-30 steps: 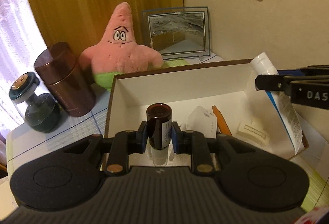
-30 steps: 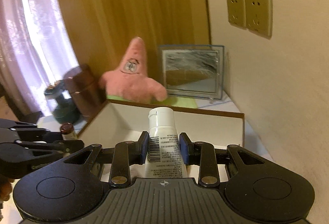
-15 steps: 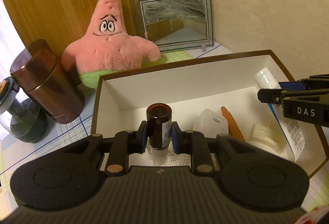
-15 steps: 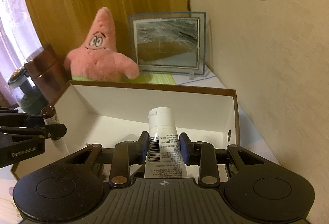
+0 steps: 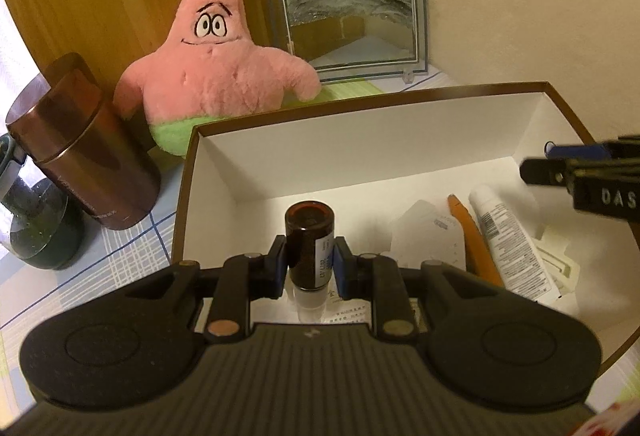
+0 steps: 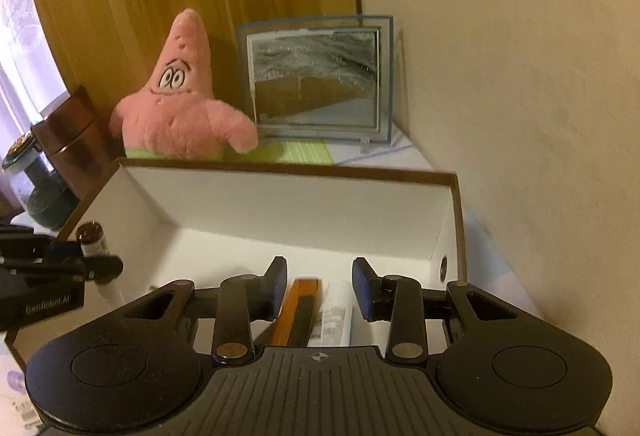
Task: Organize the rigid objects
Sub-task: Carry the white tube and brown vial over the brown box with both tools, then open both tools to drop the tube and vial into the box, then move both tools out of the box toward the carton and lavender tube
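Corner table by a cream wall, curtain behind. Small amber vial [image 5: 309, 244] is clamped at mid-body in the left gripper [image 5: 308, 268], cap up, hanging over the open white box [image 5: 360, 140]. Judged light, rigid, glass: smooth, likely slippery and breakable; mid-label grip looks sound. Right gripper [image 6: 319, 288] is opening, pads clear of the white tube [image 5: 508, 240], which lies in the box beside an orange tool [image 5: 472, 240].

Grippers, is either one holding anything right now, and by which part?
Left gripper grips the brown vial around its body. Right gripper, opening, holds nothing.
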`<state>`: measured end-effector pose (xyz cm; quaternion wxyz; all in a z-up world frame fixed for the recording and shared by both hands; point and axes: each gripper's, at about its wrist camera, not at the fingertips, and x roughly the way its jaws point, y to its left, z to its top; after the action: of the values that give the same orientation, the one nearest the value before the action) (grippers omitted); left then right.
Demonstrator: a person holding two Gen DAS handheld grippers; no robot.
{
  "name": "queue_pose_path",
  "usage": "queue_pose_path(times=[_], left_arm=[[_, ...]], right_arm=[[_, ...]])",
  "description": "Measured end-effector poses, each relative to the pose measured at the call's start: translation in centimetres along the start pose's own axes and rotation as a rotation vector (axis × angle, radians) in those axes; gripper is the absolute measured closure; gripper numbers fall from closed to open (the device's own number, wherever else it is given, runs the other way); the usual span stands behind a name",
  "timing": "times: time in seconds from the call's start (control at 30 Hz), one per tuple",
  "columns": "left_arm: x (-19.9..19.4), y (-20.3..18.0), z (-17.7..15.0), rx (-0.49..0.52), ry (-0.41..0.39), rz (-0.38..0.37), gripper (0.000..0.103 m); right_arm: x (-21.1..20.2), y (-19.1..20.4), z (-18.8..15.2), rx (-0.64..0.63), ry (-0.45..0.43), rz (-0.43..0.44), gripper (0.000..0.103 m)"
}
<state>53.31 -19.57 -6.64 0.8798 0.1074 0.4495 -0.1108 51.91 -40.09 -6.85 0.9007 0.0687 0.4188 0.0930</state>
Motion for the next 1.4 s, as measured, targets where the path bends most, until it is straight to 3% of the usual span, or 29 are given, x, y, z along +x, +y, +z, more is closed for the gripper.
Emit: queue_pose_path(times=[0.2,0.27,0.33,0.43,0.6,1.4], left_arm=[[0.5,0.2,0.1,-0.001,0.008,-0.001,0.083],[0.3,0.2,0.4,0.0,-0.004,0.012,0.078],[0.0,0.3,0.6,-0.001,-0.022,0.019,0.064],[-0.8,0.7,1.0,-0.013,-0.043,0.025,0.052],[-2.5,1.4,0.8,-0.036,-0.047,0.029,0.045],[-13.2,0.7,-5.8,-0.125,-0.085,-0.013,0.042]], right_arm=[[-0.1,0.1,-1.1,0.001,0.043,0.012,0.066],[-0.4,0.1,-1.3,0.006,0.046,0.016,0.065],[-0.7,0.2,-1.5,0.008,0.048,0.015,0.063],[-1.3,0.5,-1.7,-0.004,0.046,0.014,0.058],[-2.5,1.1,-2.2,-0.023,0.036,0.034,0.048],[-10.0,3.2,-5.6,-0.03,-0.008,0.087,0.043]])
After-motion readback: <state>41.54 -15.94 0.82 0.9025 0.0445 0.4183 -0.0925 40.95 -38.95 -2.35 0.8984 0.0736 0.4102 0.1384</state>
